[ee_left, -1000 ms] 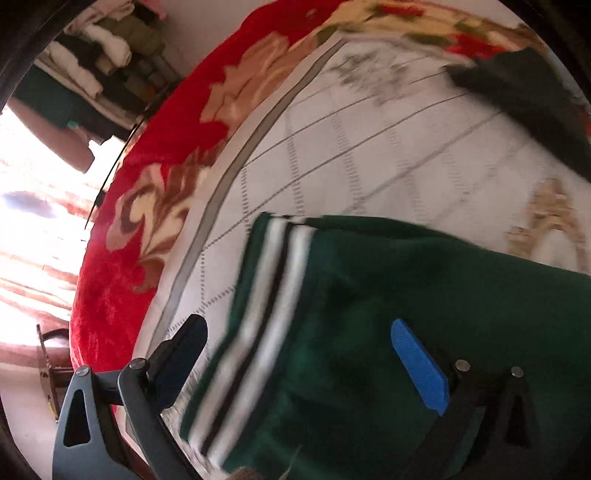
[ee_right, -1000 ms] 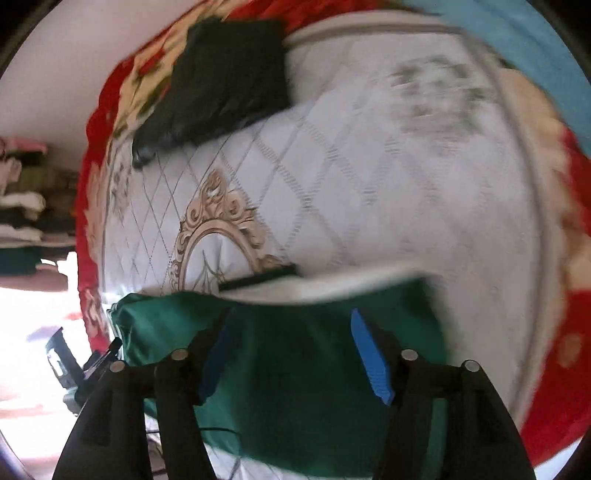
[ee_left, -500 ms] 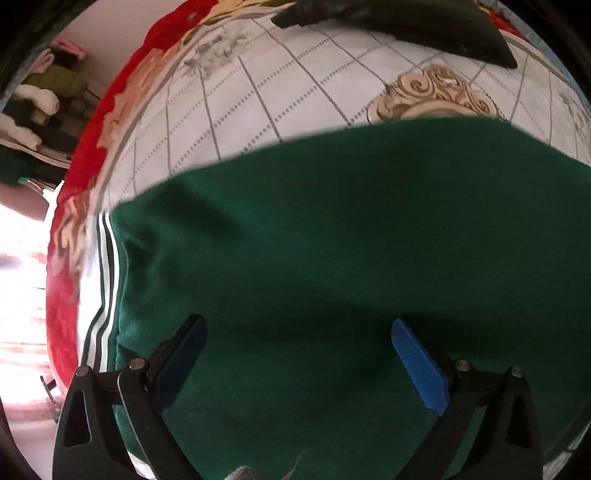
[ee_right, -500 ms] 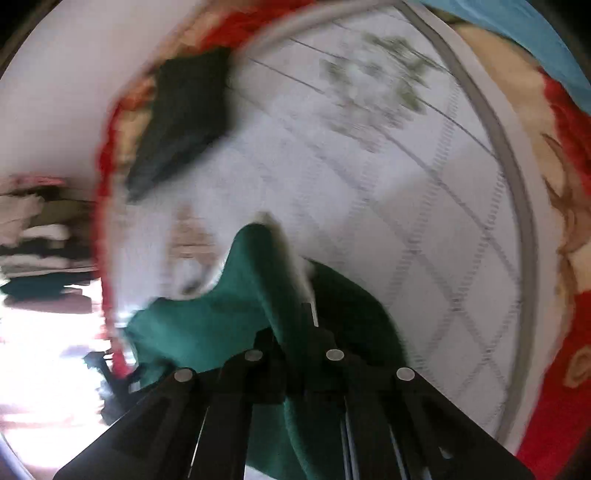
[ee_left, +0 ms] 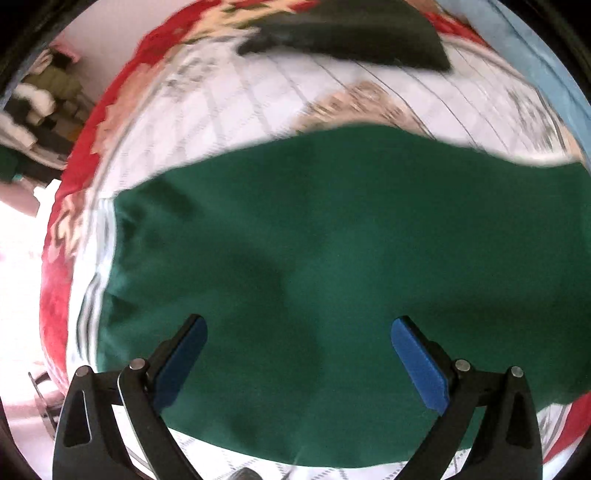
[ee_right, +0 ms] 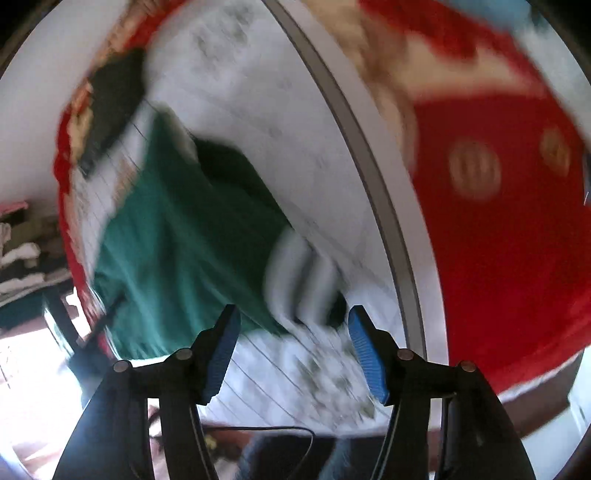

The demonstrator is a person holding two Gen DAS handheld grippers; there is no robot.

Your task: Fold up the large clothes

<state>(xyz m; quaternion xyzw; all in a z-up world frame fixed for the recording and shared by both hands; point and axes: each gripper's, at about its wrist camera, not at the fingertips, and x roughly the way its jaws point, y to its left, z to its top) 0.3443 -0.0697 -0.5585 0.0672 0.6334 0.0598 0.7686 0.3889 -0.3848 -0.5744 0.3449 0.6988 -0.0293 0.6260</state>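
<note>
1. A moment ago my right gripper (ee_right: 293,343) was clamped on a raised ridge of the green garment (ee_left: 332,258); now its jaws are opening, nothing between them, the striped cuff (ee_right: 299,280) lying just ahead.
2. My left gripper (ee_left: 297,354) hangs wide and empty over the green cloth.
3. The garment lies spread on the white quilted mat (ee_left: 229,107), near the dark folded garment (ee_left: 351,33).
4. I judge that fold laid down; the next needs a fresh hold.
</note>
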